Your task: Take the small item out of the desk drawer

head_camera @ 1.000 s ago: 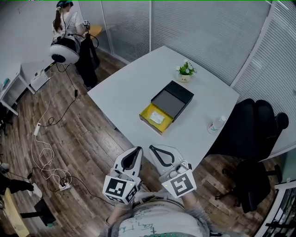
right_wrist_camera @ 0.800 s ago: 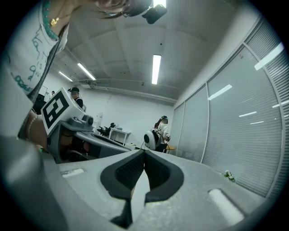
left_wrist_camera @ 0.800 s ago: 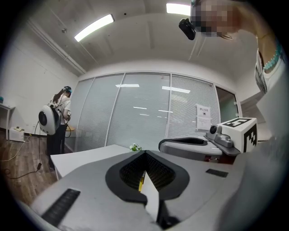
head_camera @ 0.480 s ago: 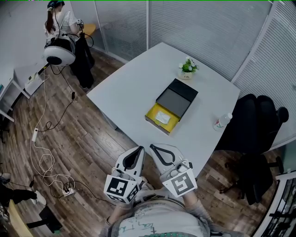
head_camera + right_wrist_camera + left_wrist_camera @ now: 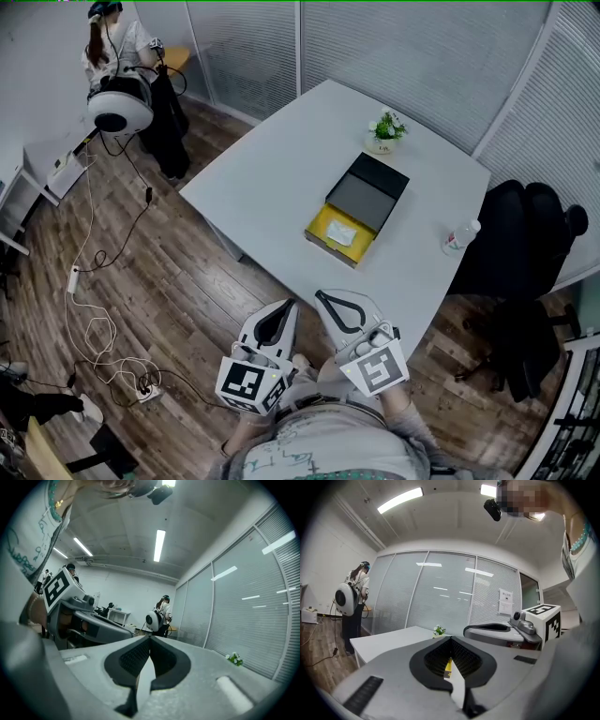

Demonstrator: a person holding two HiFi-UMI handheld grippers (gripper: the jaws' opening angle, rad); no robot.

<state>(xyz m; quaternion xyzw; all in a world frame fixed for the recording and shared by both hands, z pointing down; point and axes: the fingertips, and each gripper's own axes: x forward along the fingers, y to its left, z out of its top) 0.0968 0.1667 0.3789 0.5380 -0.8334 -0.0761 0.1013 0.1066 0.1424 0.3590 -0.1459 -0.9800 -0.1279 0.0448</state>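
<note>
The small item (image 5: 343,233), pale and flat, lies in the yellow drawer (image 5: 322,228), which is pulled out of a black box (image 5: 367,192) toward us. The box sits near the middle of a white table (image 5: 272,169). We count one item, one drawer, one box and one table.

Beyond the box, near the far edge, stands one small potted plant (image 5: 386,131) with white flowers. One clear plastic bottle (image 5: 459,237) lies at the table's right edge, well apart from the drawer. A black office chair (image 5: 516,234) is pushed against that same side. The near corner of the table lies between the drawer and our two tools.

We hold the left gripper (image 5: 284,307) and the right gripper (image 5: 323,298) low and close to the body, over the wood-plank floor and well apart from the drawer. Each one's own view shows its ribbed dark pads meeting at the tips with nothing clamped between them. Both are smooth grey shells, and each carries one cube with square black-and-white markers.

The tabletop is smooth and matt, and the box is a flat rectangle. Ribbed blinds cover the glass walls behind. At far left one person (image 5: 117,42) stands by a round white device (image 5: 117,108), and thin white cables (image 5: 89,309) trail across the floor.
</note>
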